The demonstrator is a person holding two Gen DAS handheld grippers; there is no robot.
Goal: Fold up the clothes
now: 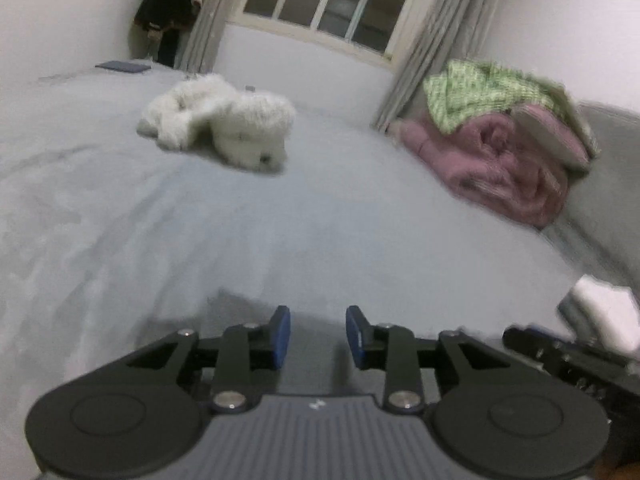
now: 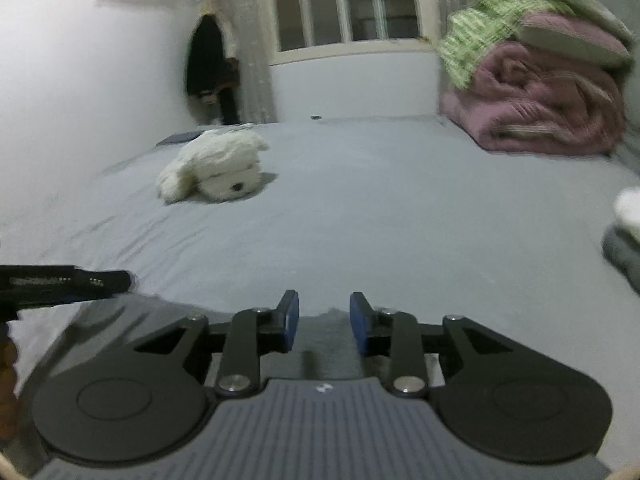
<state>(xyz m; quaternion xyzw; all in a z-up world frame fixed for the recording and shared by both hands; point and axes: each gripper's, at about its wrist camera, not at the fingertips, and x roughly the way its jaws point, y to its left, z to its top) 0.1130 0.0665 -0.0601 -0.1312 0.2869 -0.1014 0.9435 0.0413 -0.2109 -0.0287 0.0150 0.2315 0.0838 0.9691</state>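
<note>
Clothes, for the moment, means one grey garment (image 2: 332,354) lying flat on the pale bed sheet (image 1: 320,220) at the near edge of the bed, right under the two tools. It is a shade darker than the sheet. From the left wrist view I can only make out its far edge (image 1: 232,312) as a soft dark band just ahead of the fingertips.

That edge runs across from side to side, so the cloth lies below and slightly ahead of both claws, not off to either hand. How far it reaches towards the person I cannot tell, since the tool bodies hide it (the blur does not help either).

The left gripper (image 1: 318,334) has its blue pads standing a narrow way apart, with nothing pinched between them, only cloth showing through the gap. The right gripper (image 2: 324,320) is the same: partly parted and empty. The two are side by side and close together, each visible at the edge of the other's view, and both tip down towards the bed. Neither looks nearer the cloth than the other.

Judging by this, a fold would start with both claws going down on that edge together.

Further up the bed, well apart from the work, are a white plush toy (image 1: 224,124) and a pink quilt (image 2: 540,100) under a green checked blanket (image 2: 480,40). A small grey-and-white heap (image 2: 624,240) sits at the right, possibly more laundry.
</note>
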